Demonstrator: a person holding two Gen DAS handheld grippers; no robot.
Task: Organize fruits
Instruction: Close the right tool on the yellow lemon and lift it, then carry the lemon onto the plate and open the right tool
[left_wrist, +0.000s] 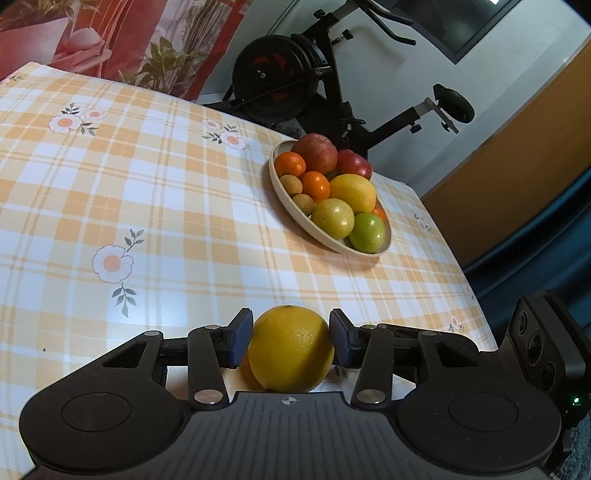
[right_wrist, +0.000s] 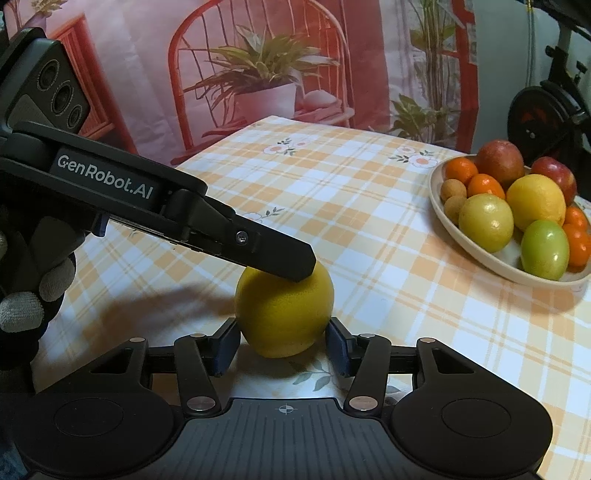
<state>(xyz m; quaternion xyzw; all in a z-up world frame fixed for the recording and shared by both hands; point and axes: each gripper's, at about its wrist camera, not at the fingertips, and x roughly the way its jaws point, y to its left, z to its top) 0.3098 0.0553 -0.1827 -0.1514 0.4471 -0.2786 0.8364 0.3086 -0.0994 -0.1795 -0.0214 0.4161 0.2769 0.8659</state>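
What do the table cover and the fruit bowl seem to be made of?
Table cover: probably vinyl or oilcloth, since the printed check lies smooth with a faint sheen. Bowl: matte cream, maybe ceramic or plastic; the look leaves it open.

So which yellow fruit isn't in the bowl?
The big round yellow citrus fruit sitting alone on the checked tablecloth between both grippers' fingers. The other yellow ones lie piled in the beige bowl.

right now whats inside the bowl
The bowl holds two red apples, several small oranges, two tan round fruits, two yellow citrus and a green fruit, piled together. Whatever lies beneath the pile is hidden.
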